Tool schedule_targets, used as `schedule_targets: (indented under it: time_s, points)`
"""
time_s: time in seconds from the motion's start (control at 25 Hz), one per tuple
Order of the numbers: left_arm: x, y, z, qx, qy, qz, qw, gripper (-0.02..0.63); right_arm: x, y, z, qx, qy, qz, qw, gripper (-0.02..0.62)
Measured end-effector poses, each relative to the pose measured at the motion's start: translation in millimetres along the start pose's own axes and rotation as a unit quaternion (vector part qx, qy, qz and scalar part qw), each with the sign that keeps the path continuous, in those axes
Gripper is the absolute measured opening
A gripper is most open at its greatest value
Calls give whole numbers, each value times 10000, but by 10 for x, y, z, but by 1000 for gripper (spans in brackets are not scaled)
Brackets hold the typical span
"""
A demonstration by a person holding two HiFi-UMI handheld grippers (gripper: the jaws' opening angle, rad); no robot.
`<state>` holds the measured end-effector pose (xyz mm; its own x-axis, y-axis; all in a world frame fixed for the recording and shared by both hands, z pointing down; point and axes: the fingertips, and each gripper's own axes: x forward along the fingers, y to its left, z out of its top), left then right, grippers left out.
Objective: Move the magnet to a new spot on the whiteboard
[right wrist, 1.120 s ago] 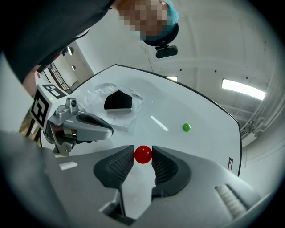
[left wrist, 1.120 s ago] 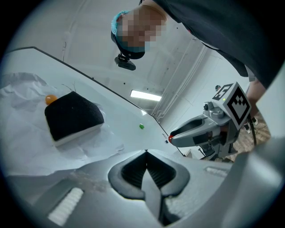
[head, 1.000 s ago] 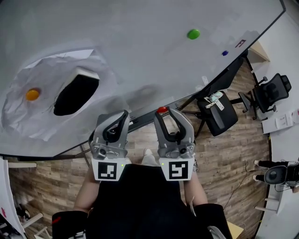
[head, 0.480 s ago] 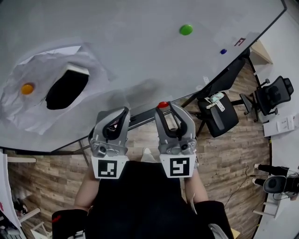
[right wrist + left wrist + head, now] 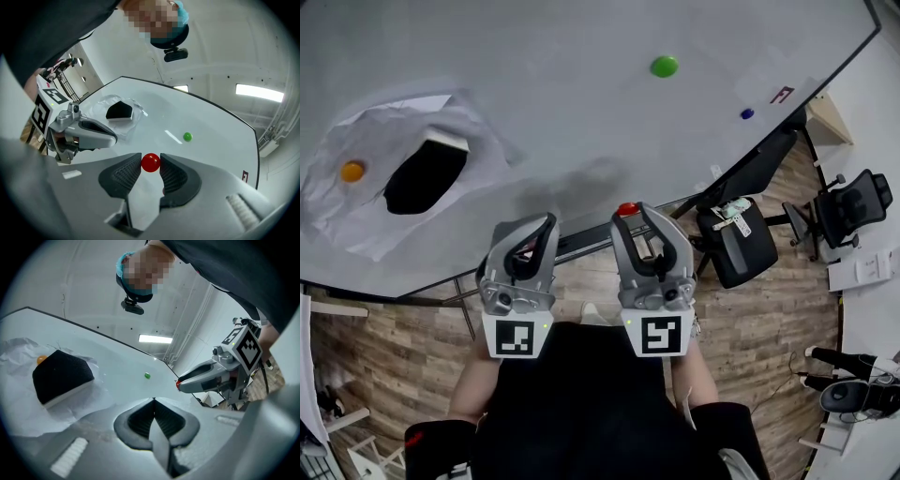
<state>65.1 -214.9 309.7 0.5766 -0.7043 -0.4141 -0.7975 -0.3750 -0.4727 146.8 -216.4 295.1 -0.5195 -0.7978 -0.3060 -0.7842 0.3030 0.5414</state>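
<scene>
At the whiteboard's (image 5: 581,112) near edge, the red magnet (image 5: 626,209) is pinched in the right gripper (image 5: 150,160). Bare board lies straight ahead of it, before the green magnet (image 5: 664,67). The left gripper (image 5: 153,401), jaws together and empty, waits beside it.

- An office or meeting room.
- A large whiteboard (image 5: 581,112) fills the upper view.
- Black wheeled office chairs (image 5: 853,192) stand on a wood-plank floor (image 5: 750,319).
- Overhead, strip lights (image 5: 260,92) line the ceiling.

The whiteboard (image 5: 581,122) is white, the eraser (image 5: 417,178) is black, and there is a red magnet (image 5: 150,162), a green magnet (image 5: 664,67), an orange magnet (image 5: 352,172) and a blue magnet (image 5: 746,113).
</scene>
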Motion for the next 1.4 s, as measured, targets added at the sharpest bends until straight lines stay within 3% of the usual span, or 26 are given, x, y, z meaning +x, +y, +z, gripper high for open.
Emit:
schedule_targets:
  time_s: [0.8,1.4]
  points:
    - [246,-94,-96,187,277,494,9982,2,177,-341,-198,28,-360,413,9985,126]
    - [258,-68,-191,506,672,1011,9913,2,472,-439,-311,58,-764,818,9937,126]
